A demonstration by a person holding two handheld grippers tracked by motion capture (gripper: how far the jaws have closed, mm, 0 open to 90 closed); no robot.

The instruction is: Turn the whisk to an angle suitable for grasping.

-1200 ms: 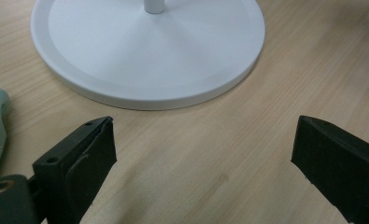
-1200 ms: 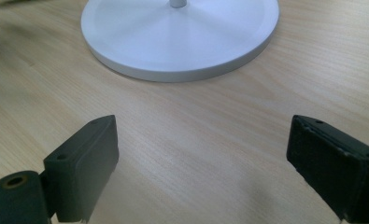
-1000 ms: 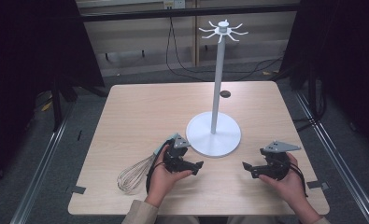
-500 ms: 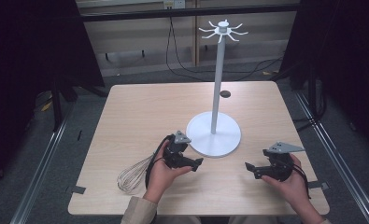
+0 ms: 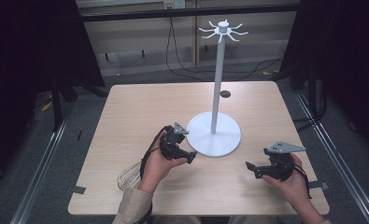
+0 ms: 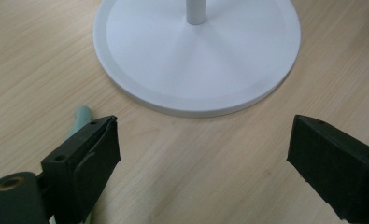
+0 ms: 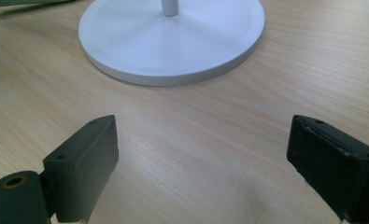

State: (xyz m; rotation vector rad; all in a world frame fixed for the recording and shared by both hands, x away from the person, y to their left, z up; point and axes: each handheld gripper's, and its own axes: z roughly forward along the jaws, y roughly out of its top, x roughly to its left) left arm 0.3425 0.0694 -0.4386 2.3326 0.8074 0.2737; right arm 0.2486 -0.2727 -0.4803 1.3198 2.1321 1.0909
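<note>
A white stand has a round base, a tall pole and hook arms at the top. It stands at the table's middle. My left gripper hovers just left of the base, open, with nothing between its jaws. The left gripper view looks at the base past the open left gripper. A wire whisk lies by my left wrist, and its pale green handle pokes out beside one jaw. My right gripper is open near the front right, aimed at the base. Bare wood lies under the right gripper.
The light wooden table has a small dark disc behind the stand. Black cables trail on the floor beyond the far edge. Metal rails run along both sides of the table.
My left gripper has edged slightly forward, beside the stand's base. The right gripper has barely moved. Both stay open.
</note>
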